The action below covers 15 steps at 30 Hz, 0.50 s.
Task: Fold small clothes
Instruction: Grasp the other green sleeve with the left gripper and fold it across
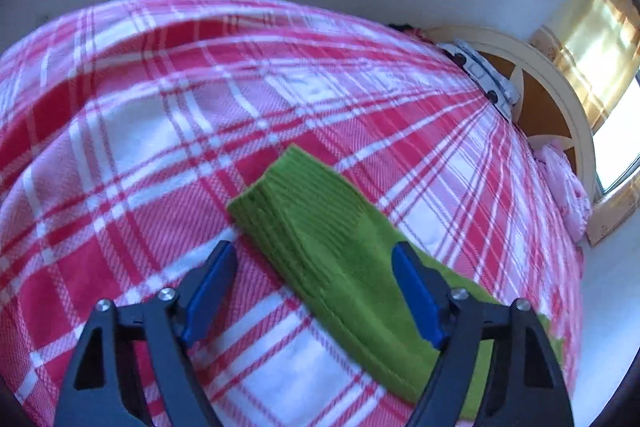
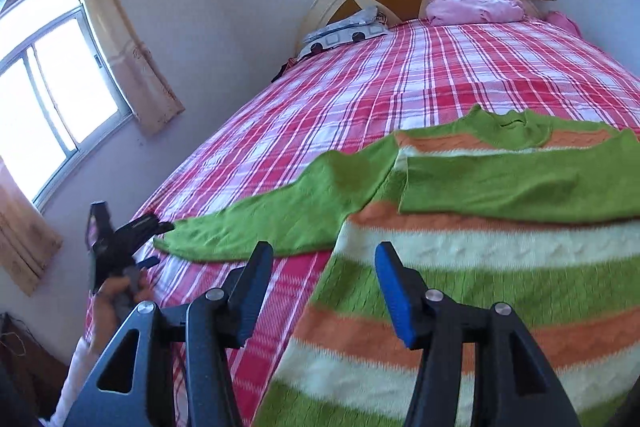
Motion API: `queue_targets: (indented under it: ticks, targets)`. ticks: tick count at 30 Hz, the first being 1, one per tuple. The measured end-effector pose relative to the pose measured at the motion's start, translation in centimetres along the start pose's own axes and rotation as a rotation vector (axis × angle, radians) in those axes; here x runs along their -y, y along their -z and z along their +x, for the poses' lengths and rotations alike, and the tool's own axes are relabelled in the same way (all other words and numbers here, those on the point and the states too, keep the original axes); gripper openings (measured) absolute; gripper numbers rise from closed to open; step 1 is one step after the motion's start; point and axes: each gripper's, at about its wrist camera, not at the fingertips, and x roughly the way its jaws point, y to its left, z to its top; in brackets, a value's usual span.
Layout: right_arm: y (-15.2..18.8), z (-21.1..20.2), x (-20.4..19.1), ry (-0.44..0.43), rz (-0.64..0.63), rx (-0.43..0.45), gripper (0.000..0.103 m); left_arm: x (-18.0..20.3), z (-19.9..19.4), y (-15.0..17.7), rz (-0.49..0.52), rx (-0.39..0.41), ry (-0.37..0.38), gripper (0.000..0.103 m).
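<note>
The left gripper [image 1: 314,267] has its jaws spread over a green sleeve [image 1: 320,239], pads seemingly clear of it, though blur hides contact. The right gripper [image 2: 324,267] is also spread and holds nothing; the striped sweater [image 2: 460,267] lies flat on the bed [image 2: 400,79] beneath and beyond them.

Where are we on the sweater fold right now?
Done: one sleeve already lies folded across the striped sweater. In hand: the left tool stands open over the cuff of the other sleeve, still stretched out on the plaid bedspread; the right tool is open, empty. Left: fold that sleeve in, then the body.
</note>
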Motion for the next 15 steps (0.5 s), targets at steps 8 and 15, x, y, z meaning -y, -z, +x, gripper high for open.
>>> queue_targets:
  ticks: [8, 15]
  targets:
    - [0.7, -1.0, 1.9, 0.036, 0.074, -0.007, 0.055, 1.1, 1.2, 0.3, 0.077, 0.021, -0.035, 0.022]
    - [0.9, -1.6, 4.6, 0.08, 0.167, -0.007, 0.055, 2.4, 0.5, -0.2, 0.088, 0.038, 0.046, 0.009]
